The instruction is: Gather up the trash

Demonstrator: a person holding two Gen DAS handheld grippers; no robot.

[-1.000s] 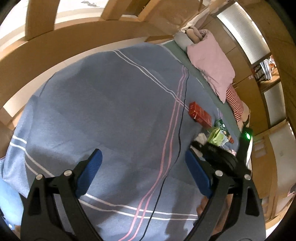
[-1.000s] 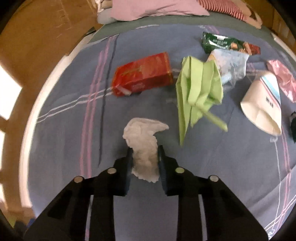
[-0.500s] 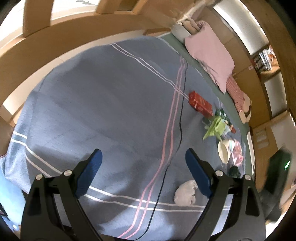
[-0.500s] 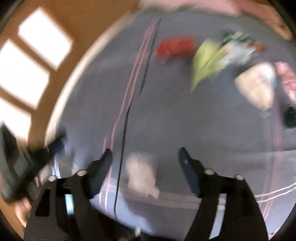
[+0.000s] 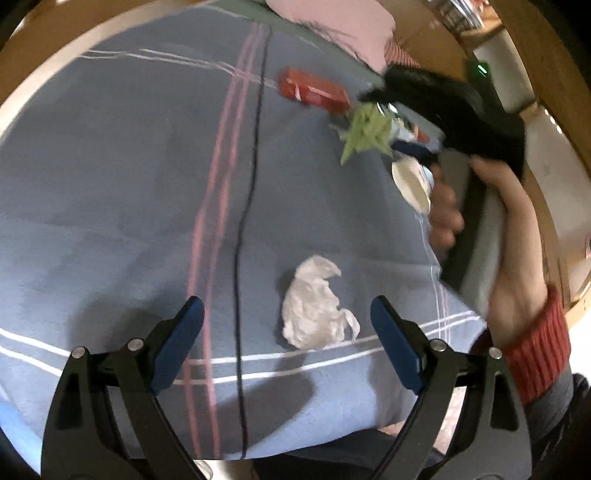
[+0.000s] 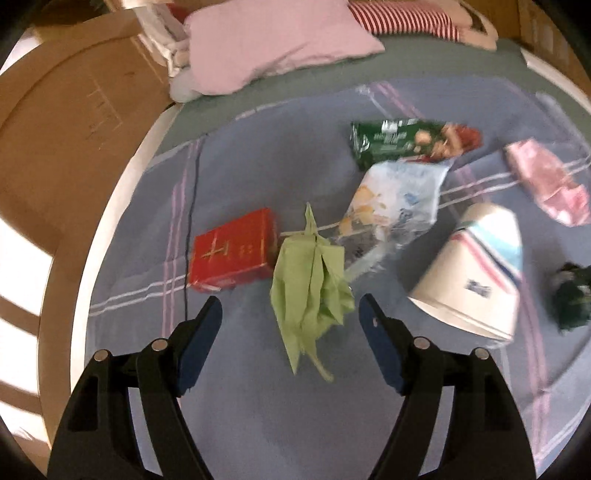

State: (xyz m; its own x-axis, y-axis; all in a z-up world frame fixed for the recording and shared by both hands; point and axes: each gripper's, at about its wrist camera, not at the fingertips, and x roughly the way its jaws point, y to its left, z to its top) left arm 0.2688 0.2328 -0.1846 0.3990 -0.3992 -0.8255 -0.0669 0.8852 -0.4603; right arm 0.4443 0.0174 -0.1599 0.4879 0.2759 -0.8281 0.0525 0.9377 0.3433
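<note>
A crumpled white tissue (image 5: 314, 306) lies on the blue striped blanket (image 5: 110, 184) between the open jaws of my left gripper (image 5: 288, 317), near the bed's front edge. My right gripper (image 6: 290, 314) is open and empty, its jaws either side of a crumpled green paper (image 6: 310, 280). Its black body (image 5: 443, 103) shows in the left wrist view over that green paper (image 5: 365, 133). Around it lie a red box (image 6: 232, 251), a clear plastic wrapper (image 6: 395, 199), a green snack packet (image 6: 406, 138), a paper cup (image 6: 476, 273) on its side and a pink wrapper (image 6: 546, 184).
A dark crumpled scrap (image 6: 570, 291) lies at the far right. A pink pillow (image 6: 273, 40) and striped cloth (image 6: 406, 14) lie at the bed's head. A black cable (image 5: 247, 221) runs across the blanket. Wooden floor (image 6: 55, 147) lies left of the bed.
My right gripper opened and dropped the white tissue near the bed's front edge, then moved back over the green paper. My left gripper swung over so the tissue lies between its jaws.
</note>
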